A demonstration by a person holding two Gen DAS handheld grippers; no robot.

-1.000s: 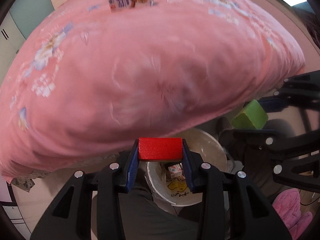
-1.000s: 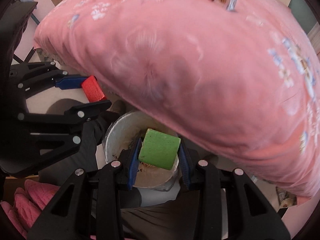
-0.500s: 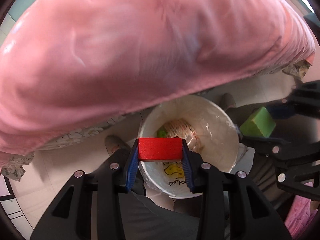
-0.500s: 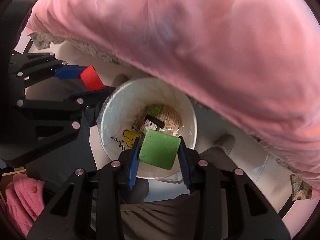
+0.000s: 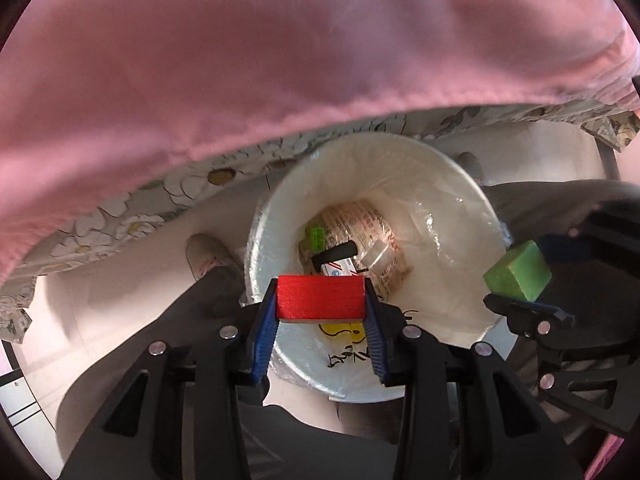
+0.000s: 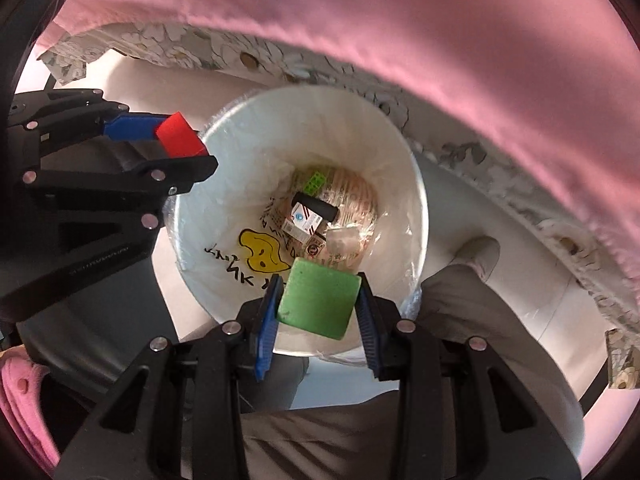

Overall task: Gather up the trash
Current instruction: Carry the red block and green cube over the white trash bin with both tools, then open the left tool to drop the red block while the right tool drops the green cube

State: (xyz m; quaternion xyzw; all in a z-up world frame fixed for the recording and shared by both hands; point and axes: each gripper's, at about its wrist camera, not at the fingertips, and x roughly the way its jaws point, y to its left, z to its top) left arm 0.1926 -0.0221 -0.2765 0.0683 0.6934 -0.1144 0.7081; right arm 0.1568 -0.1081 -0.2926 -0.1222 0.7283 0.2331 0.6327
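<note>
Directly below both tools: white lined trash bin (image 5: pixel 472 200). Left tool (image 5: pixel 320 300) clenched on red block (image 5: pixel 320 296); right tool (image 6: pixel 318 306) clenched on green block (image 6: pixel 318 304), equally near.

Below my tongs the round white plastic-lined bin (image 5: pixel 452 200) gapes unobstructed; ahead, the overhanging pink quilt (image 5: pixel 280 60) blocks passage, and grey-trousered legs (image 6: pixel 460 312) crowd both sides.

black tongs (image 5: pixel 320 312), blue ribbed pads (image 5: pixel 264 332); silver screws; grey trousers (image 6: pixel 460 380)
</note>
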